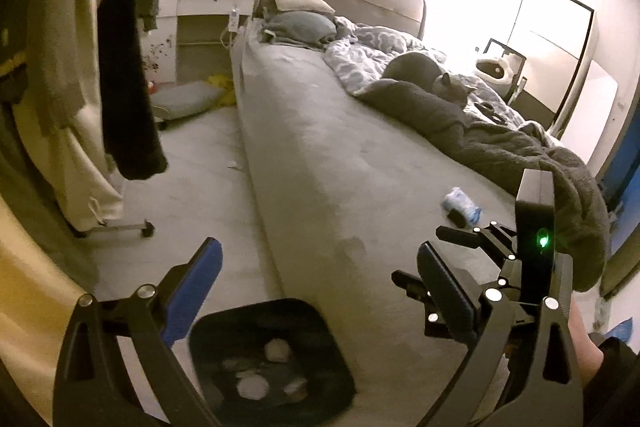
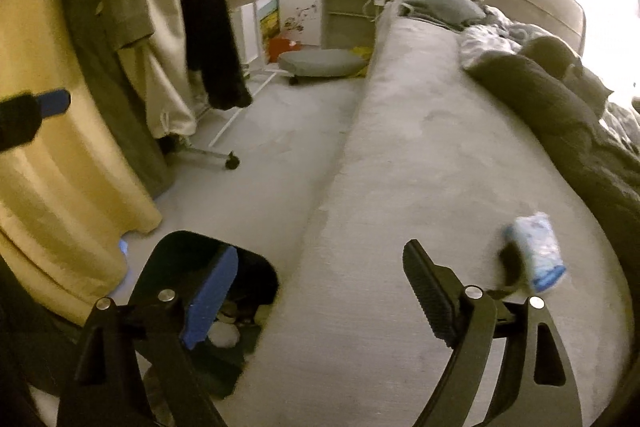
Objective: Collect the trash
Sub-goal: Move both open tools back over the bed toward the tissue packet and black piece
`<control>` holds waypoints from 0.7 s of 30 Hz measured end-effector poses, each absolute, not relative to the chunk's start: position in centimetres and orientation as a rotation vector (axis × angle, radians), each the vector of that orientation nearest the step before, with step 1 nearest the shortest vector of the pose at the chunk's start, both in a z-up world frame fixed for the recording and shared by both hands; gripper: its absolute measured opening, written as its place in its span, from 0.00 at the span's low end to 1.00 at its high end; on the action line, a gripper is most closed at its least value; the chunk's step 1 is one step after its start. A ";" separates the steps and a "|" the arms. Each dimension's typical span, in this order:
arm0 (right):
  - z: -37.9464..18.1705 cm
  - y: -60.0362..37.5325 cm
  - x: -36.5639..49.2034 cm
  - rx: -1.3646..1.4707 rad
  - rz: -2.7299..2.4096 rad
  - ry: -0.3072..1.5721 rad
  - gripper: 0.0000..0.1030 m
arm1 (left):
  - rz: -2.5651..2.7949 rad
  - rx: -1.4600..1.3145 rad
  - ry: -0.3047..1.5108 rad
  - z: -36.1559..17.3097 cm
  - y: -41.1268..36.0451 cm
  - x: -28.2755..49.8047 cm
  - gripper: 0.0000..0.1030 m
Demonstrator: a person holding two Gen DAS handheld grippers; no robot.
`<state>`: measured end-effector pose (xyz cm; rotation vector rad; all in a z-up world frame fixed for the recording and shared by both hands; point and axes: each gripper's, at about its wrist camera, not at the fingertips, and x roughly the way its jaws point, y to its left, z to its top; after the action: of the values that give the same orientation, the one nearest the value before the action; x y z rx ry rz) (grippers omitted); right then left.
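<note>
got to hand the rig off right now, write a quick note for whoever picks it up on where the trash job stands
Left tongs: open, nothing between the pads.
Right tongs: open, nothing held.
Black bin: on the floor against the side of the bed, right below both tongs. It already holds several crumpled pale wads.
Left to do: a crumpled blue and white wrapper lies on the near part of the bed, with a small dark object touching it. A small pale scrap lies on the floor beside the bed, farther off.
Mind the cat on the bedding.
</note>
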<state>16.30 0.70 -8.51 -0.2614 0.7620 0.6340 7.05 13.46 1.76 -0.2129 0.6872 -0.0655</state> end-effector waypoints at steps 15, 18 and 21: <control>-8.6 -6.0 20.1 -0.214 0.528 0.765 0.85 | -0.140 -0.140 0.712 -0.3 8.1 11.9 0.96; -8.9 -6.9 21.1 -0.220 0.511 0.775 0.85 | -0.151 -0.139 0.719 -1.0 7.6 12.7 0.96; -9.1 -7.7 22.1 -0.230 0.494 0.782 0.86 | -0.169 -0.115 0.724 -1.6 6.6 13.7 0.96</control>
<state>22.11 -7.68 -9.09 -0.2302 0.7822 0.4937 13.69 6.60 -1.65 -0.1154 0.7235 -0.1691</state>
